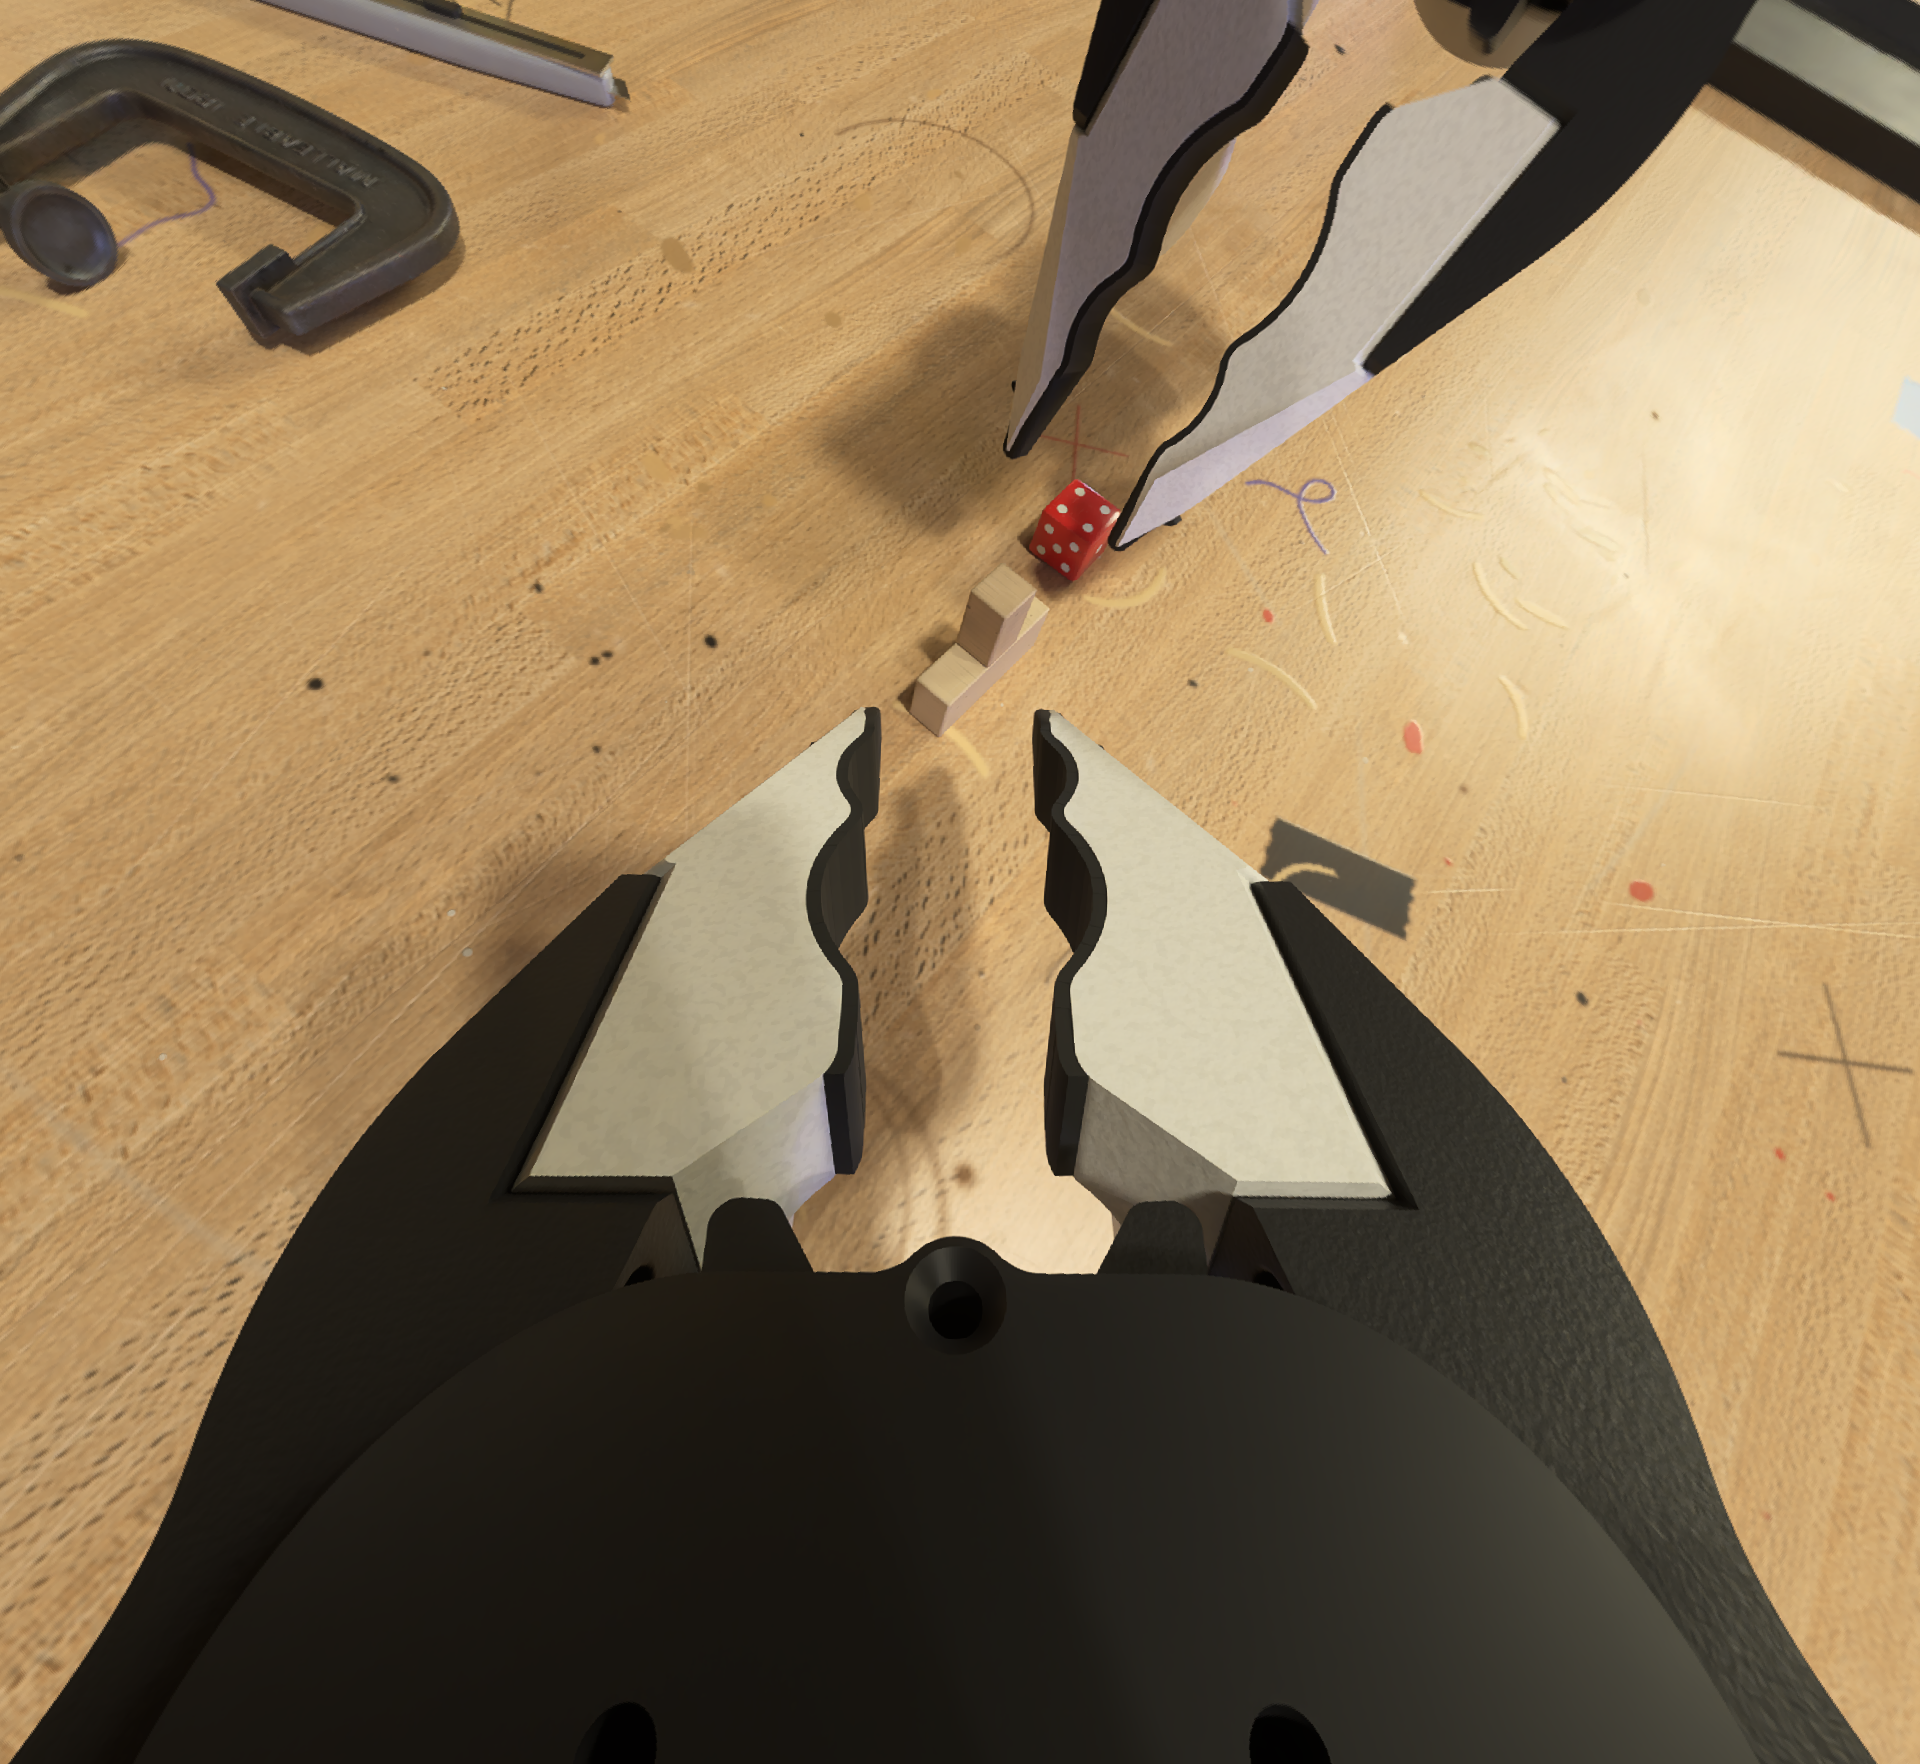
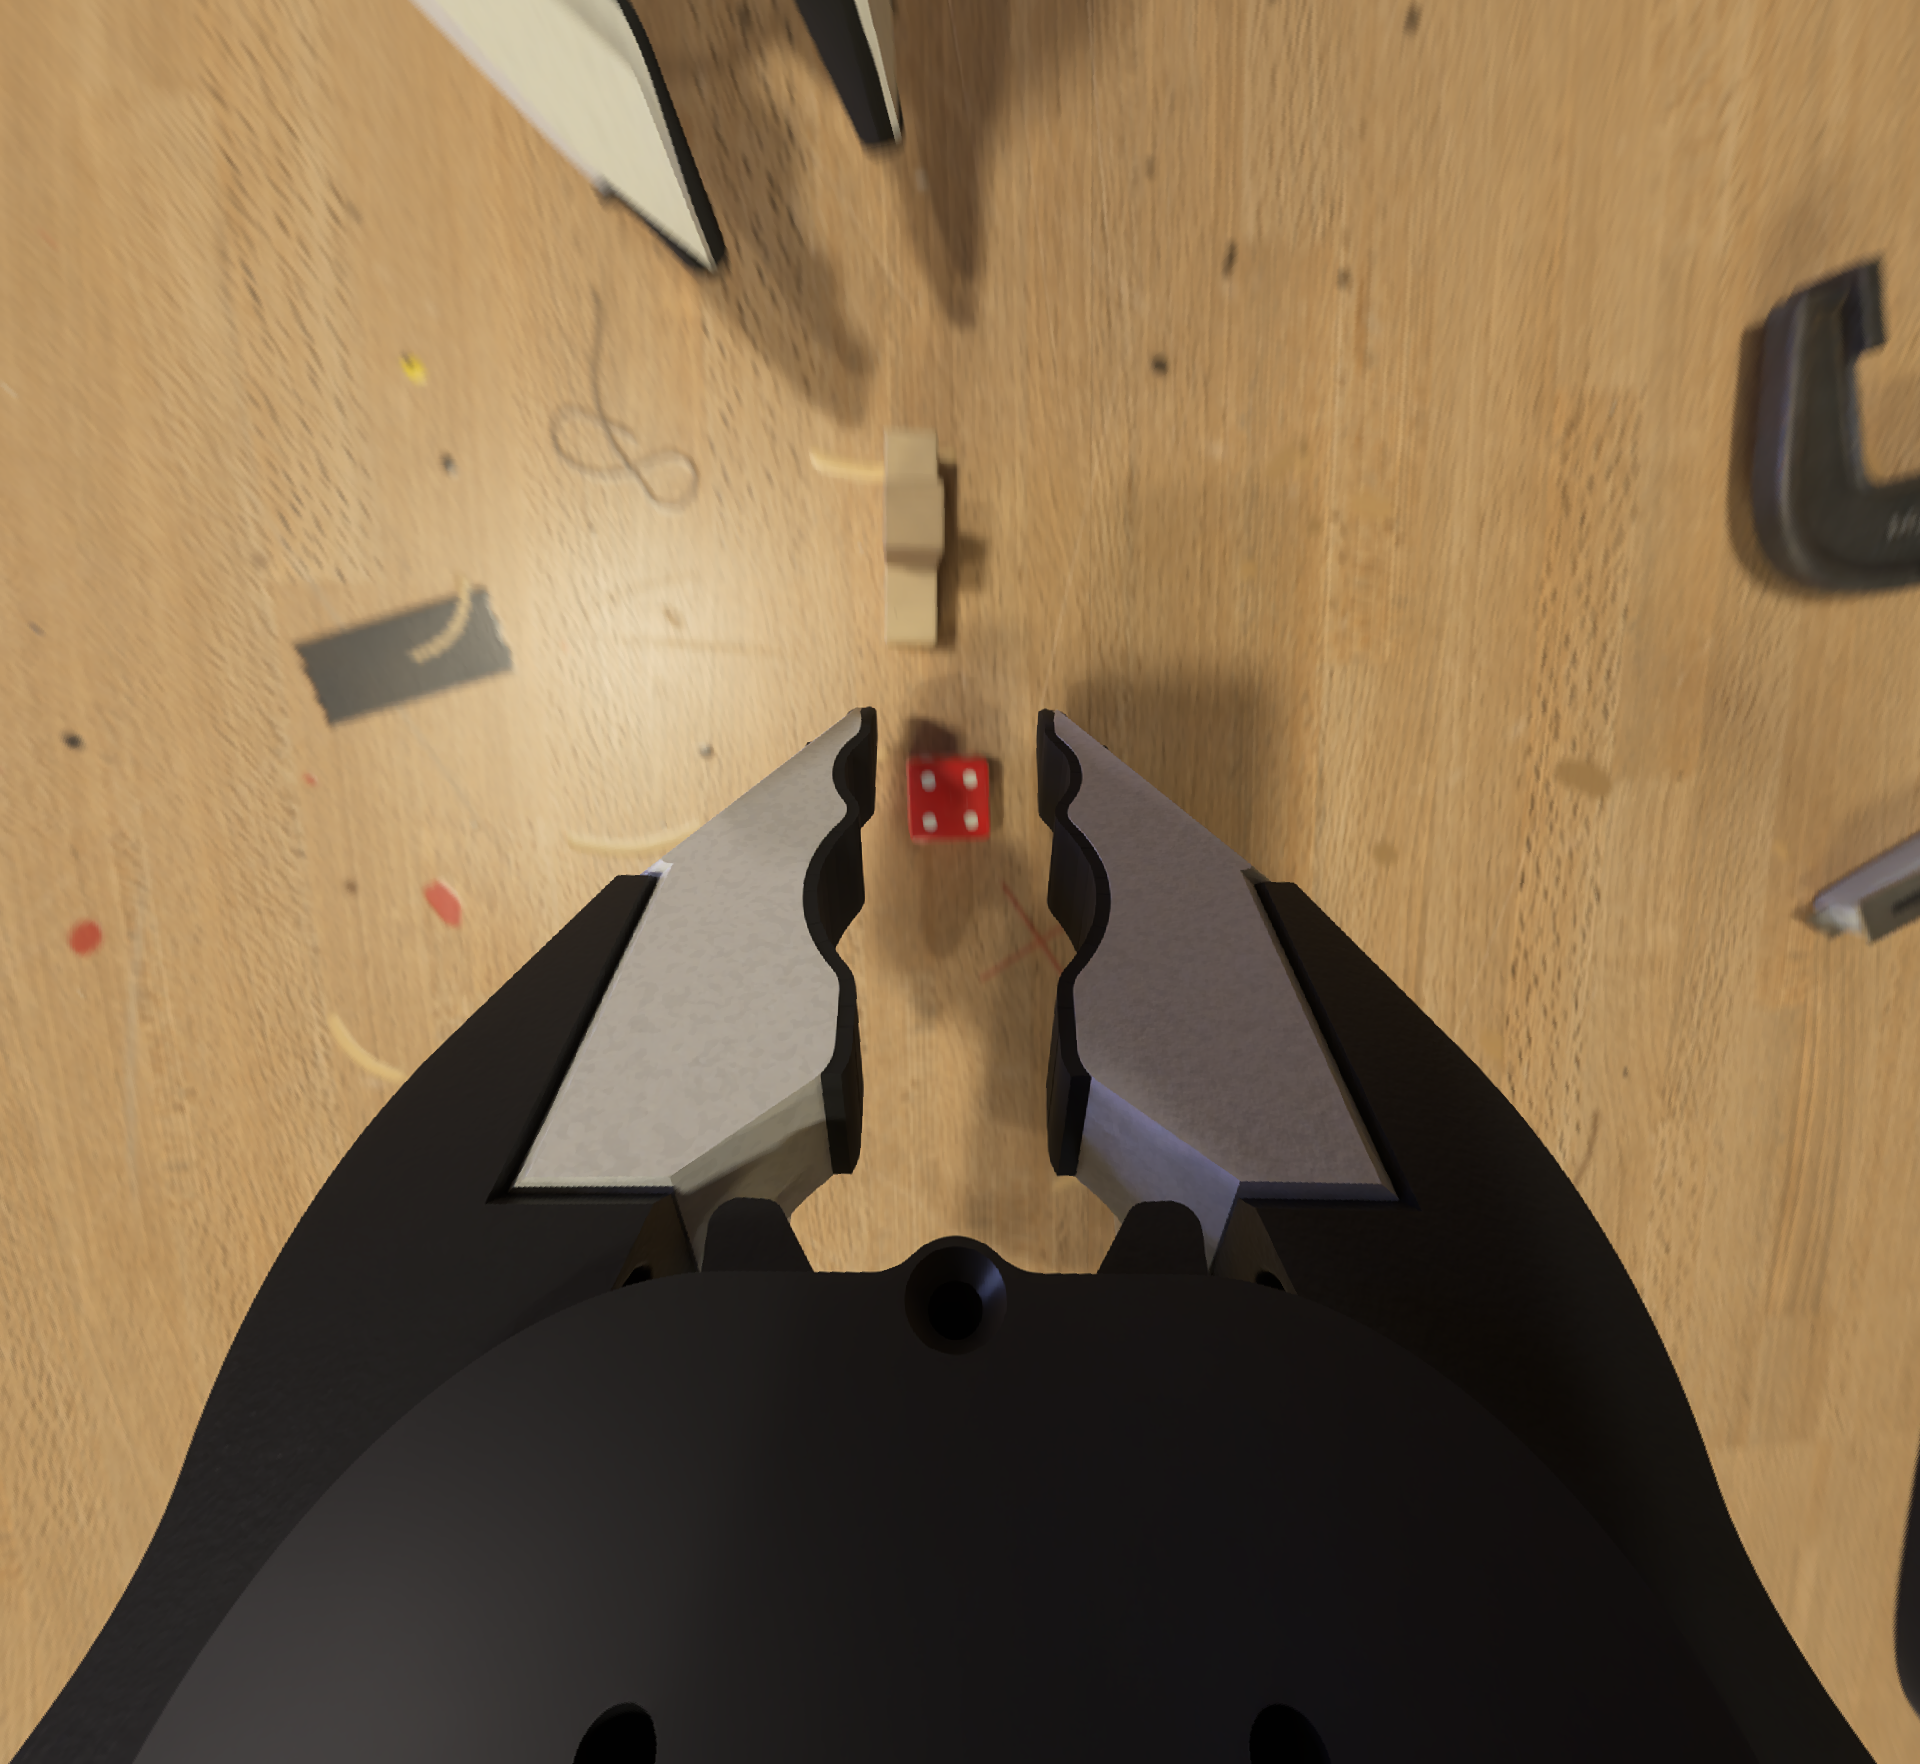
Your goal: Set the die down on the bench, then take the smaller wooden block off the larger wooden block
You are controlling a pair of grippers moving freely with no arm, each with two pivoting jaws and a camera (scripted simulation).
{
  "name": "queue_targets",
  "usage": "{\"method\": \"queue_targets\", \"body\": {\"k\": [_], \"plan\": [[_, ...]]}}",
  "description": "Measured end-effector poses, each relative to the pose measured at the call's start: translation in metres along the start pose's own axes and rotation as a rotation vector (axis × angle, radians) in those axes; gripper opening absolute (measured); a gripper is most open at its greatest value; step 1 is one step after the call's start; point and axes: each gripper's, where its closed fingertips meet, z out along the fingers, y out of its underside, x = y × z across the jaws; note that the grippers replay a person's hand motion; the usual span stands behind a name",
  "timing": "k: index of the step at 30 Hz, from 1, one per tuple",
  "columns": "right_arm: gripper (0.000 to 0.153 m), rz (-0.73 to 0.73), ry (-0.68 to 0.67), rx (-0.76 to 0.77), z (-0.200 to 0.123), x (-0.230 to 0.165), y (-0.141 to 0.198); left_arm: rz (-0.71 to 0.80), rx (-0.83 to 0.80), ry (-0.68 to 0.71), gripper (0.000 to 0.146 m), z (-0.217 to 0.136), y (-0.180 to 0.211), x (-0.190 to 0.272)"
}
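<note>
On the counter (image 1: 644, 488), at ten o'clock in the left wrist view, lies a dark iron C-clamp (image 1: 223, 176), and just past it toward eleven a grey utility knife (image 1: 416, 21). Near the centre sits the larger wooden block (image 1: 961, 680) with the smaller wooden block (image 1: 1000, 611) still resting on top — both pale, both just ahead of the left hand-held gripper (image 1: 956, 727), whose fingers stand apart with nothing between them. Just beyond the blocks the red die (image 1: 1072, 528) lies on the wood, tilted in this view. At one o'clock the right hand-held gripper (image 1: 1070, 493) reaches down, released, one fingertip (image 1: 1143, 509) right beside the die; I cannot tell whether it touches. At four o'clock lies a dark strip of tape (image 1: 1340, 876).

From the right wrist view the die (image 2: 948, 798) sits free between the spread fingers — clear of both.
</note>
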Motion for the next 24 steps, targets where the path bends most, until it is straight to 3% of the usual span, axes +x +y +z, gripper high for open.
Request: {"method": "queue_targets", "body": {"k": [5, 10, 15, 19, 24], "plan": [[0.025, 0.03, -0.073, 0.13, 0.01, -0.009, -0.03, 0.024, -0.008, -0.011, 0.03, 0.002, 0.002, 0.001], [0.011, 0.053, -0.094, 0.152, 0.024, -0.009, -0.032, 0.025, -0.006, -0.01, 0.03, 0.002, 0.002, 0.001], [0.011, 0.048, -0.06, 0.151, 0.02, -0.004, -0.032, 0.029, -0.001, -0.01, 0.034, 0.004, 0.003, 0.001], [0.011, 0.061, -0.066, 0.236, -0.004, -0.004, -0.047, 0.054, 0.051, -0.029, 0.04, 0.002, -0.007, 0.003], [0.011, 0.065, -0.097, 0.412, -0.059, -0.012, -0.081, 0.107, 0.181, -0.027, 0.044, -0.008, -0.033, 0.017]]}}
